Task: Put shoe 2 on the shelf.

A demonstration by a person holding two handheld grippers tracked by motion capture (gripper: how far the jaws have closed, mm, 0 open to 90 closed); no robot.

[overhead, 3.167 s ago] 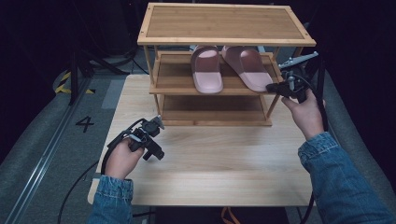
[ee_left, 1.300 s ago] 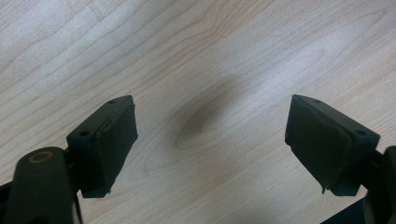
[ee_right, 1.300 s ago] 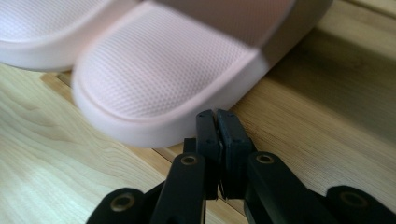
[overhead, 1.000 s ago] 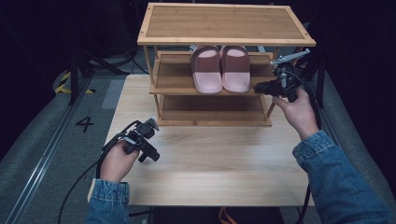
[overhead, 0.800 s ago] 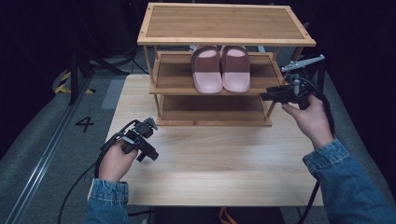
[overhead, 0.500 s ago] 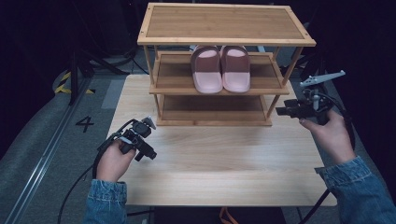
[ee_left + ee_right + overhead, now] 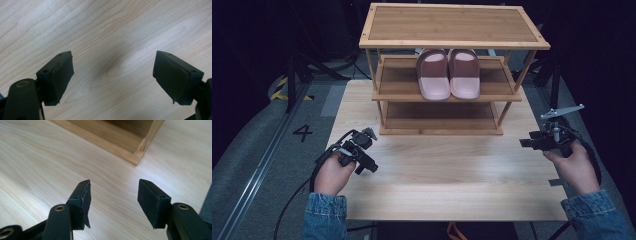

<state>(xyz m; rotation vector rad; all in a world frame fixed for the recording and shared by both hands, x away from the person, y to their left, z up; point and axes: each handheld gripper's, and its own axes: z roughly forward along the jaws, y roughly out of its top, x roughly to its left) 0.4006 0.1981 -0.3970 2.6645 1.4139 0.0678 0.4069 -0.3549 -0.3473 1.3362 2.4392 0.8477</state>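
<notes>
Pink slippers (image 7: 448,72) side by side on middle shelf of rack (image 7: 452,30); left gripper (image 7: 364,155) jaws wide apart, empty, over counter (image 7: 452,190); right gripper (image 7: 532,142) jaws apart, empty, near rack's right foot.

Your pair of pink slippers (image 7: 449,73) sits side by side, touching, on the middle tier of the three-tier wooden shoe rack (image 7: 452,26), toes toward you, soles flat, centred slightly right, at the far side of the table.
</notes>
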